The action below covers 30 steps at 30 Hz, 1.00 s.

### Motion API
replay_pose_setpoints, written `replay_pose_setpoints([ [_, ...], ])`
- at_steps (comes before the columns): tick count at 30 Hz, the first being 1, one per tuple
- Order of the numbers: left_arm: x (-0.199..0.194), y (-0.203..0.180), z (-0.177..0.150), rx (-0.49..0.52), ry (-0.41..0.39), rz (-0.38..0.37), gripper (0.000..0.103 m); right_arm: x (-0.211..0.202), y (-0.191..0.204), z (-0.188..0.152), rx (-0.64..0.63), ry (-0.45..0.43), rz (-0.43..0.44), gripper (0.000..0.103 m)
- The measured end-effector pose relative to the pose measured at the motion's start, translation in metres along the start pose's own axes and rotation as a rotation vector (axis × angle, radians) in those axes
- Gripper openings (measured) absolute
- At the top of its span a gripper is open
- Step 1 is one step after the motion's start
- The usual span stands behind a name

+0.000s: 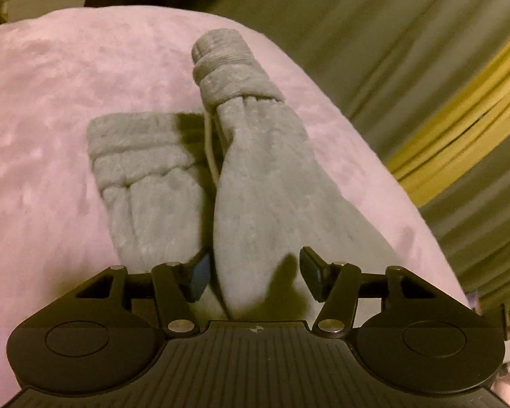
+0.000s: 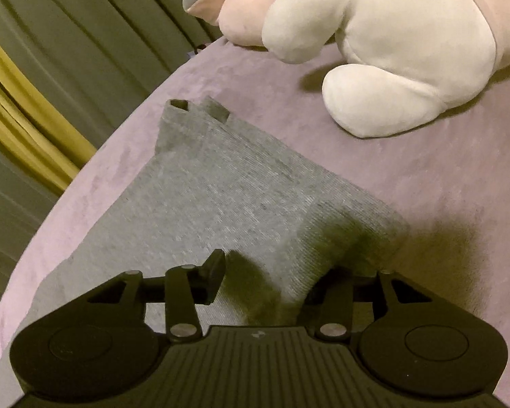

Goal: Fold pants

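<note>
1. Left gripper (image 1: pixel 255 273): its jaws stand apart. A raised fold of the grey pants (image 1: pixel 255 183) sits in the gap between them. The left finger (image 1: pixel 197 277) lies close against the cloth, and the right one stands clear of it, so nothing is clamped.
2. Right gripper (image 2: pixel 272 275): its jaws also stand apart over the same pants (image 2: pixel 227 197). A hump of grey cloth rises between them. The left finger (image 2: pixel 214 272) is clear of the cloth; the right finger is partly hidden behind the hump, so whether it touches the cloth cannot be told.
3. The pants lie on a pinkish-purple blanket (image 1: pixel 44 108), near its edge. In the left wrist view the two legs run away from the gripper, side by side.
4. Farther along, each leg ends in a ribbed cuff (image 1: pixel 221 51); the right cuff reaches farther than the left. A pale drawstring (image 1: pixel 209 146) shows between the legs.
5. In the right wrist view the cloth lies mostly flat and narrows to a far corner with two small tabs.
6. Beyond it, a white and pink plush toy (image 2: pixel 391 44) rests on the blanket (image 2: pixel 425 176), well apart from the pants.
7. Past the blanket's edge hang olive curtains (image 1: pixel 374 34) with a yellow band (image 1: pixel 465 119).
</note>
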<state>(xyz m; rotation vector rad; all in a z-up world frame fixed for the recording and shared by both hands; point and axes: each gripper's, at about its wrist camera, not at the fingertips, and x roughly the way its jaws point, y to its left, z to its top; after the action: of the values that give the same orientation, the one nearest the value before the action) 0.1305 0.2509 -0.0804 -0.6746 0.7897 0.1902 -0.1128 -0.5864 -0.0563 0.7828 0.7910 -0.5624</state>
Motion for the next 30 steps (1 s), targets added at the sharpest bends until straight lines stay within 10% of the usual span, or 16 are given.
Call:
replay_pose_setpoints([
  [4, 0.007, -0.008, 0.016, 0.02, -0.044, 0.032, 0.053, -0.002, -0.003, 0.001, 0.023, 0.002, 0.012, 0.045],
  [6, 0.008, -0.014, 0.022, 0.036, -0.031, 0.025, 0.014, -0.001, -0.003, 0.001, 0.034, -0.005, 0.016, 0.04],
  [11, -0.03, -0.034, 0.015, 0.07, -0.06, -0.02, 0.01, -0.001, -0.003, 0.004, 0.072, -0.022, 0.028, 0.006],
  [19, -0.088, -0.019, 0.017, -0.013, -0.11, -0.13, 0.01, -0.047, -0.008, 0.023, 0.151, -0.132, 0.164, 0.005],
  [23, -0.08, 0.008, -0.006, -0.004, -0.063, -0.068, 0.011, -0.052, -0.002, 0.019, 0.017, -0.176, 0.04, 0.005],
  [25, -0.063, 0.022, -0.02, 0.016, -0.004, 0.013, 0.014, -0.041, 0.001, 0.014, -0.068, -0.164, -0.057, 0.005],
  [30, -0.067, 0.015, -0.018, 0.019, -0.08, 0.172, 0.068, -0.025, 0.008, 0.001, -0.172, -0.105, -0.191, 0.019],
])
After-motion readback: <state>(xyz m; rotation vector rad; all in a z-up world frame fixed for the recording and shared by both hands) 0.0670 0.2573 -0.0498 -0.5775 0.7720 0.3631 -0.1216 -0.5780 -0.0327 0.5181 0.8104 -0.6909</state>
